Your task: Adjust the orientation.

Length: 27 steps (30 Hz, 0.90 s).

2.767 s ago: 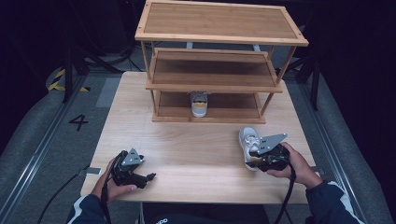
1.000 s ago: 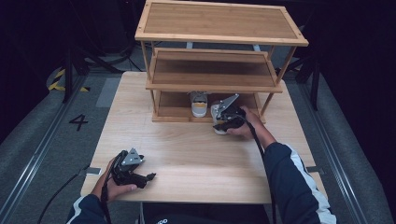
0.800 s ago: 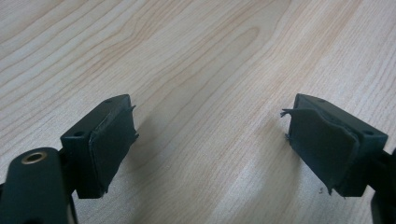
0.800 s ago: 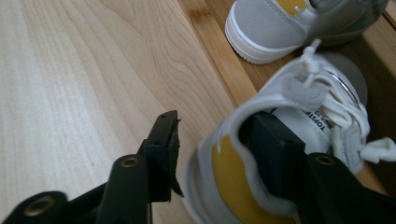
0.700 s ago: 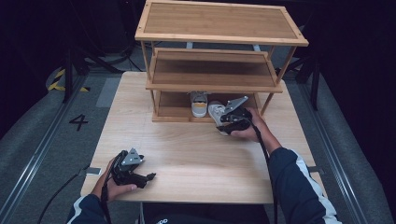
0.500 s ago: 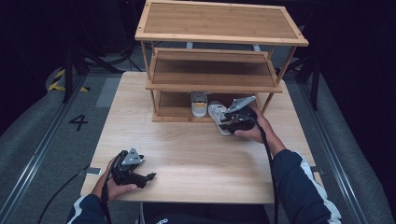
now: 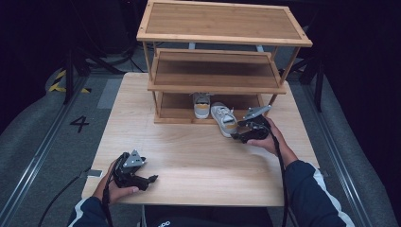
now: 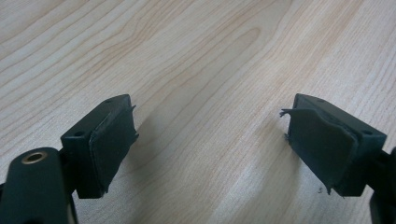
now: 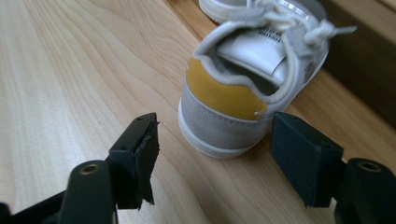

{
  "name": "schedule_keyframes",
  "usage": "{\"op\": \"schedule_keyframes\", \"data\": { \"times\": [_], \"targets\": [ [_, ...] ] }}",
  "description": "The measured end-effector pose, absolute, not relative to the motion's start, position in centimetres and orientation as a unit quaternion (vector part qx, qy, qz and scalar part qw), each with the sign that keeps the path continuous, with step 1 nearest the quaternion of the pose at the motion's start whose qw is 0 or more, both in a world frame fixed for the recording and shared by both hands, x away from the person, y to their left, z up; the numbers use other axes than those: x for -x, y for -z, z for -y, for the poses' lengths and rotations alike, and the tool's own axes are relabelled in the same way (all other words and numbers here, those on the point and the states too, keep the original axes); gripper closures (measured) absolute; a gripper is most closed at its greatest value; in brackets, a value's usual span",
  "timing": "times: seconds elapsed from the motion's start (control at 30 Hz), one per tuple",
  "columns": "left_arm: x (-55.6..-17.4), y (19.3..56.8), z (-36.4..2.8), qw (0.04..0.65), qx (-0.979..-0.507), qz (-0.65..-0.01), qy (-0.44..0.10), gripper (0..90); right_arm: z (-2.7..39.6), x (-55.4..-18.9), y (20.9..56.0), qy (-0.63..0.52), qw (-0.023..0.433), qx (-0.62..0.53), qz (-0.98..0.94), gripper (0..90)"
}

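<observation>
A small white-and-grey shoe with a yellow heel patch (image 7: 224, 119) (image 9: 229, 102) lies at the front of the wooden rack's bottom shelf (image 7: 175, 113), heel out over the table. A matching shoe (image 7: 201, 105) (image 9: 224, 7) stands on that shelf to its left. My right gripper (image 7: 236, 137) (image 9: 212, 158) is just behind the heel. Its jaws have just been opening and stand open, the heel at their tips with the pads off it. My left gripper (image 7: 152, 178) (image 8: 210, 140) rests open near the table's front left, nothing between its pads (image 8: 112, 144).
The three-tier wooden rack (image 7: 222, 21) stands at the back of the light wooden table (image 7: 198, 156). Its middle shelf (image 7: 215, 73) and top shelf are bare. Dark floor with rails lies on both sides of the table.
My right gripper let go of the shoe at the rack's bottom shelf, opened, and drew back toward the person. The left gripper has not moved.
</observation>
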<state>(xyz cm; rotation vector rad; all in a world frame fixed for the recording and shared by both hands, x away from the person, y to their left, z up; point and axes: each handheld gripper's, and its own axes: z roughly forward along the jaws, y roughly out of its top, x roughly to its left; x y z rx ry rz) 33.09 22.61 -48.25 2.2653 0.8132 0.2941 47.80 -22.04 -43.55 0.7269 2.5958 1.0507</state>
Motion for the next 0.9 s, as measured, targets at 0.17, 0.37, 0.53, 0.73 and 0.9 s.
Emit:
{"op": "schedule_keyframes", "data": {
  "times": [0.17, 0.37, 0.53, 0.73, 0.9],
  "targets": [
    [-33.1, 48.2, -22.6, 0.350, -0.875, -0.314, -0.115, 15.4, 21.6, -48.0, 44.0, -0.355, 0.142, -0.266, -0.885, 35.6],
    [-33.1, 48.2, -22.6, 0.350, -0.875, -0.313, -0.115, 15.4, 21.4, -48.5, 44.6, -0.348, 0.143, -0.296, -0.878, 33.2],
    [-33.1, 48.3, -22.6, 0.350, -0.875, -0.315, -0.115, 15.4, 20.6, -49.0, 45.3, -0.350, 0.132, -0.306, -0.875, 29.3],
    [-33.0, 48.2, -22.6, 0.350, -0.875, -0.316, -0.114, 15.4, 20.1, -49.2, 45.4, -0.358, 0.136, -0.319, -0.867, 30.0],
    [-33.0, 48.2, -22.6, 0.350, -0.875, -0.315, -0.114, 15.5, 18.9, -49.4, 45.4, -0.360, 0.148, -0.343, -0.855, 30.3]
  ]
}}
